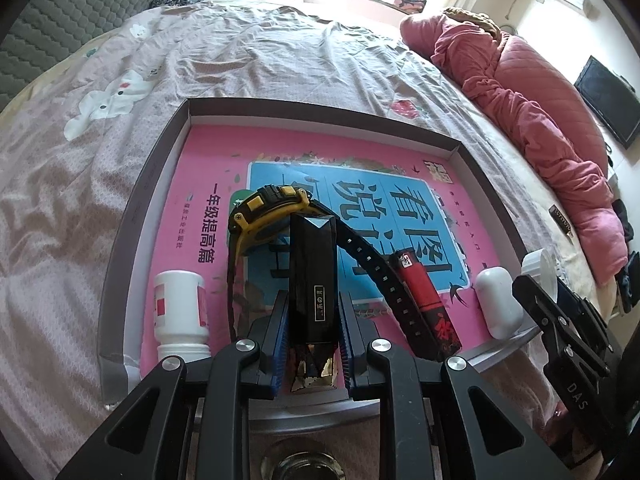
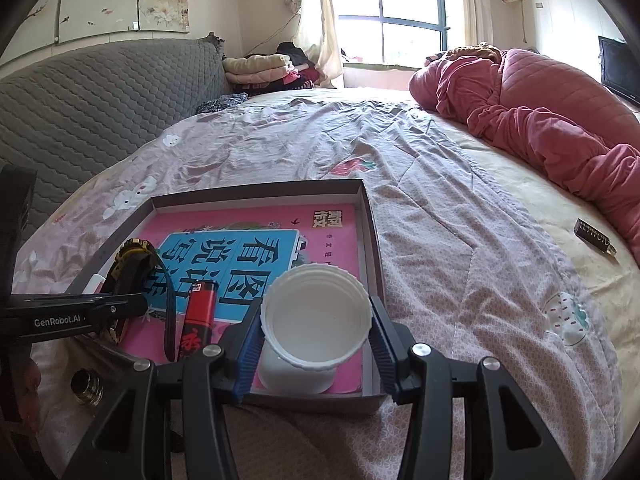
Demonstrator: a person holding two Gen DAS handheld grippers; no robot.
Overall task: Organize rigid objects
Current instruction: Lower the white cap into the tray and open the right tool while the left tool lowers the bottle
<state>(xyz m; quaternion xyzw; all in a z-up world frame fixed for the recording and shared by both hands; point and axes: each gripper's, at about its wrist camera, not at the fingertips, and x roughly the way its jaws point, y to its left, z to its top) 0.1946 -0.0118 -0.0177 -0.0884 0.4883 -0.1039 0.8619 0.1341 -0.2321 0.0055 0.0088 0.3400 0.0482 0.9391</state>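
Observation:
A shallow grey box (image 1: 160,168) lined with a pink book lies on the bed. In it are a white bottle (image 1: 180,312), a yellow-and-black watch (image 1: 264,212), a red lighter (image 1: 424,300) and a white case (image 1: 500,300). My left gripper (image 1: 314,312) is shut on a black rectangular box (image 1: 312,280), held over the grey box's near side. My right gripper (image 2: 316,320) is shut on a white lid (image 2: 316,316), above the white case (image 2: 296,376) at the grey box's (image 2: 372,248) near right corner. The watch (image 2: 132,260) and lighter (image 2: 200,312) lie to its left.
A crumpled pink quilt (image 2: 540,120) lies along the bed's right side. A small dark tag (image 2: 594,236) lies on the bare mattress. A grey padded headboard (image 2: 100,92) stands at the left. Folded clothes (image 2: 264,68) are stacked by the window.

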